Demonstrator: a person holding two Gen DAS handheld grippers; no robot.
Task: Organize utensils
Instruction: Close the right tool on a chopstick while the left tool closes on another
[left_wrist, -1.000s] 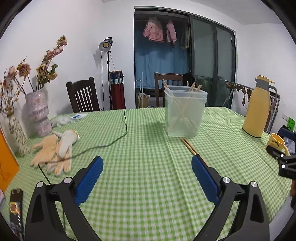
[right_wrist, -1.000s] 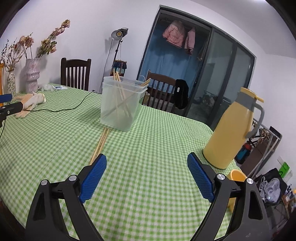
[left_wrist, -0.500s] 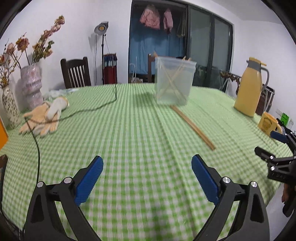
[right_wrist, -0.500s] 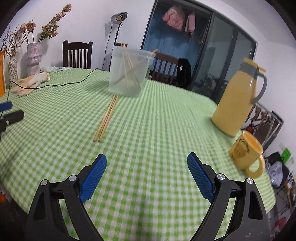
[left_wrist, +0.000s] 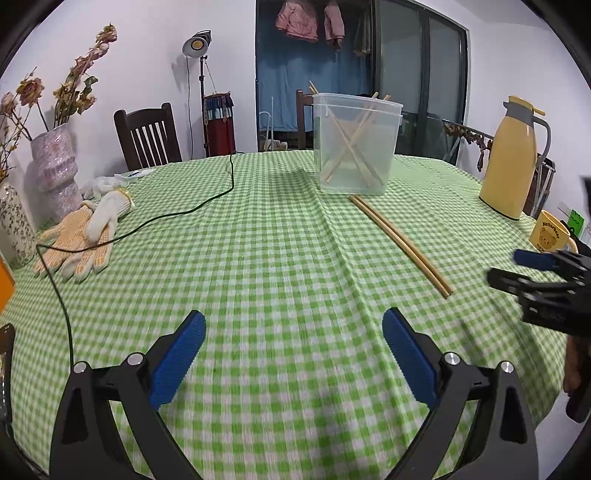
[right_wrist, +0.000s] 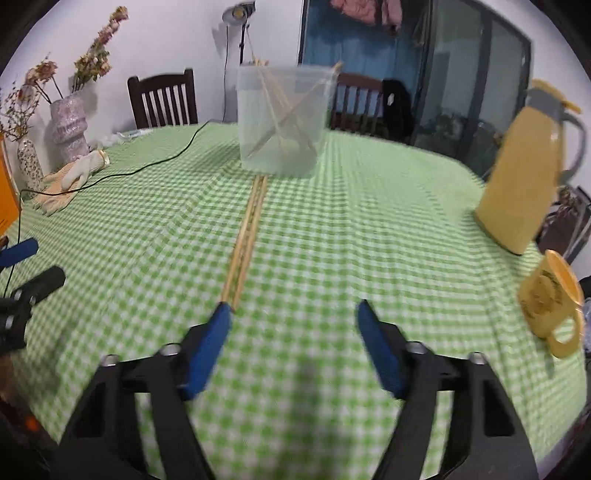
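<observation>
A pair of wooden chopsticks (left_wrist: 400, 245) (right_wrist: 247, 236) lies on the green checked tablecloth, running from a clear plastic container (left_wrist: 356, 144) (right_wrist: 282, 118) toward me. Several more chopsticks stand crossed inside the container. My left gripper (left_wrist: 293, 325) hovers open over bare cloth, left of the pair. My right gripper (right_wrist: 293, 308) is low over the cloth with its jaws closing and nothing between them. Its left fingertip (right_wrist: 221, 314) sits at the near end of the chopsticks. Each view also catches the other gripper at its edge: the right gripper (left_wrist: 504, 266) and the left gripper (right_wrist: 46, 260).
A yellow thermos jug (left_wrist: 511, 162) (right_wrist: 524, 173) and a yellow mug (left_wrist: 550, 236) (right_wrist: 546, 299) stand at the right edge. Work gloves (left_wrist: 83, 236), a black cable (left_wrist: 166, 218) and flower vases (left_wrist: 55, 166) occupy the left. Wooden chairs stand behind the table.
Both grippers have sunk toward the table. The right gripper has swung over to the near end of the chopsticks, and its jaws have narrowed. The left jaws stay wide.
</observation>
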